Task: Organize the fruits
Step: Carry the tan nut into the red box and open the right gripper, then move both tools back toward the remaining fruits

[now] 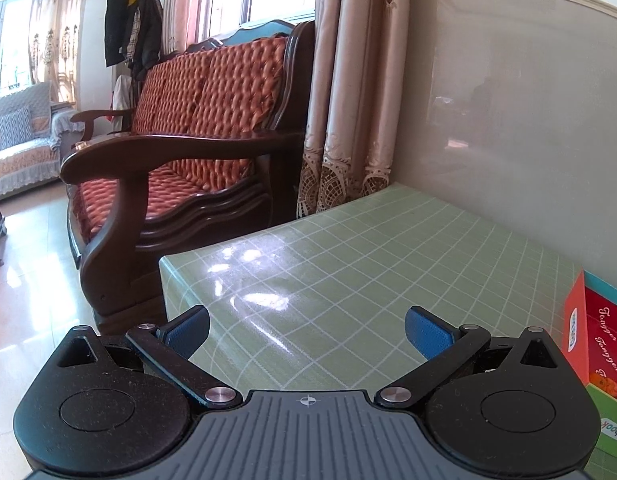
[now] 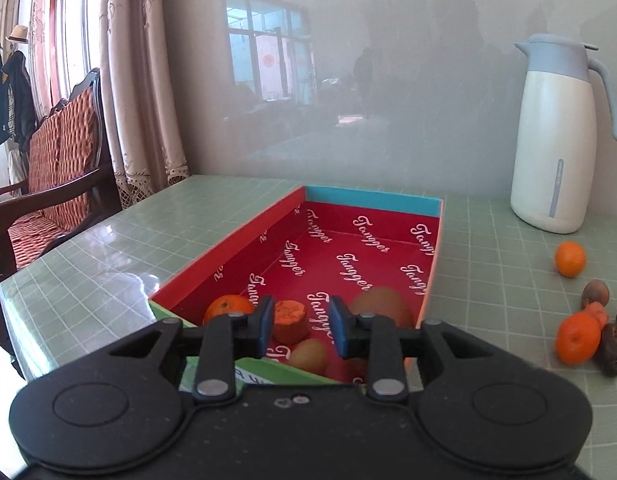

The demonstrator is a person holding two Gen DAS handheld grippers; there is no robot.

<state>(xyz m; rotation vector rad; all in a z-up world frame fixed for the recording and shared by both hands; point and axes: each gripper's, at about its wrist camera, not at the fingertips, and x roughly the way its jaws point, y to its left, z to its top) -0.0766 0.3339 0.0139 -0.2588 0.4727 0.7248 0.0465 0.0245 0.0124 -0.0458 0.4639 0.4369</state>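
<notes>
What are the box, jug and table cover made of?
Box: looks like printed cardboard, thin folded walls. Jug: hard and smooth, white plastic or coated metal, unclear which. Table cover: probably glossy vinyl, it mirrors window glare.

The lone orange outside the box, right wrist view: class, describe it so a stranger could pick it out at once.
Start at the tall white jug with the pale blue lid by the wall. Just in front of its base, on the green checked tablecloth, sits the orange. It stands alone, unlike the other orange nearer the camera, which is crowded by brown fruits.
</notes>
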